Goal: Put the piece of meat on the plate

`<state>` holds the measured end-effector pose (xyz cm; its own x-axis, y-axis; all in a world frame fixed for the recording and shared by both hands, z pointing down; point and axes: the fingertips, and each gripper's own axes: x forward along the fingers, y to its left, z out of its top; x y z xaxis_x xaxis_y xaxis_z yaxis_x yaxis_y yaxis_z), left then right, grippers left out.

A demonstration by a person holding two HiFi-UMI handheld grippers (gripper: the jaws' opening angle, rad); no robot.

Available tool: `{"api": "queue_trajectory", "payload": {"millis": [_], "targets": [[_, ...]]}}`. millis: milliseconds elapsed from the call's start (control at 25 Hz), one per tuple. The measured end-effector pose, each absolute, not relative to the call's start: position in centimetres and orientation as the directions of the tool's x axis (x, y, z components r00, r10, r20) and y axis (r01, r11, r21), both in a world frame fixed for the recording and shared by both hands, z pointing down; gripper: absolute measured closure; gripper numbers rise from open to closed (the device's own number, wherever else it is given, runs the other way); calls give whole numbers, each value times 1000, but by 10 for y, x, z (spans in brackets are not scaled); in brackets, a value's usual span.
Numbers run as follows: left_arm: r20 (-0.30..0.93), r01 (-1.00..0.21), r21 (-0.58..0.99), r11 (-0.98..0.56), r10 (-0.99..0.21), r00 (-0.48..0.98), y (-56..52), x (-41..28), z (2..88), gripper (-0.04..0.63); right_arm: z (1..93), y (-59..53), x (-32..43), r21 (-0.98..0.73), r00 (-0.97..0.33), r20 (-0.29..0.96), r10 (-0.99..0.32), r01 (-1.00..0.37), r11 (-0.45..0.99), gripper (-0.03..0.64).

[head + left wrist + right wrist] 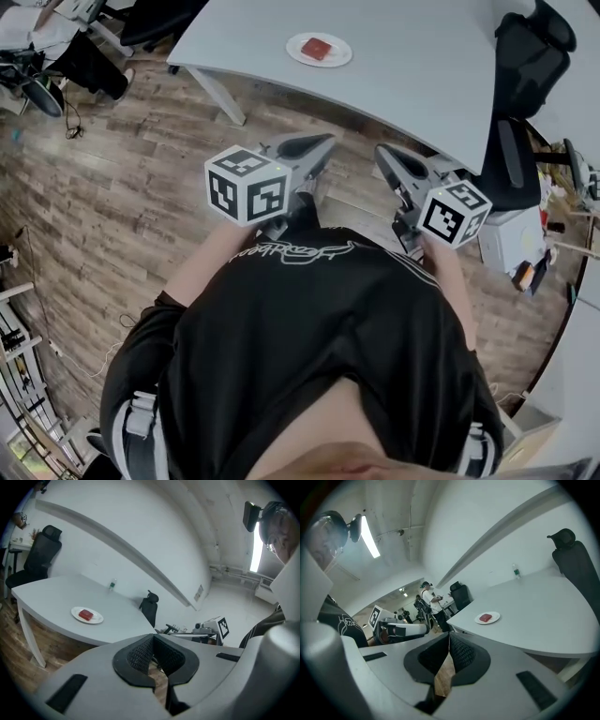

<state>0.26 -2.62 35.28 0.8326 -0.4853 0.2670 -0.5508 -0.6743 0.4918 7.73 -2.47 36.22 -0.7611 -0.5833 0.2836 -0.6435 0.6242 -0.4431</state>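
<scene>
One wood-plank floor (122,187) fills most of the head view, and a large pale grey table (422,75) stands on it at the top of the frame. A black office chair (525,56) stands at the table's right end, and a second black chair (40,555) stands beyond its far left end in the left gripper view. The person's black shirt (309,337) occupies the lower half of the head view. The left gripper (319,148) and the right gripper (386,159) are held side by side in front of the body, over the floor, well short of the table and pointing toward it. Each carries its marker cube; the left cube (246,185) sits nearer the camera than the right cube (455,213). Left gripper view: jaw tips closed together, nothing between them. Right gripper view: jaw tips likewise meet, nothing held. A white plate (295,49) sits on the table, well apart from both grippers. The piece of meat (317,48), red and roughly square, lies on the middle of the plate. A small bottle (112,584) stands upright toward the table's far edge, apart from the plate.
</scene>
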Motion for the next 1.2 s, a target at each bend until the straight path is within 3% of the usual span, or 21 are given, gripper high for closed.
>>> {"api": "queue_trajectory", "payload": {"millis": [440, 1200], "targets": [[242, -542, 450, -709, -488, 839, 57, 12, 333, 588, 352, 50, 76, -414, -773, 271, -574, -632, 655, 607], [218, -548, 421, -723, -506, 834, 94, 3, 305, 588, 328, 88, 63, -376, -779, 253, -574, -626, 684, 607]]}}
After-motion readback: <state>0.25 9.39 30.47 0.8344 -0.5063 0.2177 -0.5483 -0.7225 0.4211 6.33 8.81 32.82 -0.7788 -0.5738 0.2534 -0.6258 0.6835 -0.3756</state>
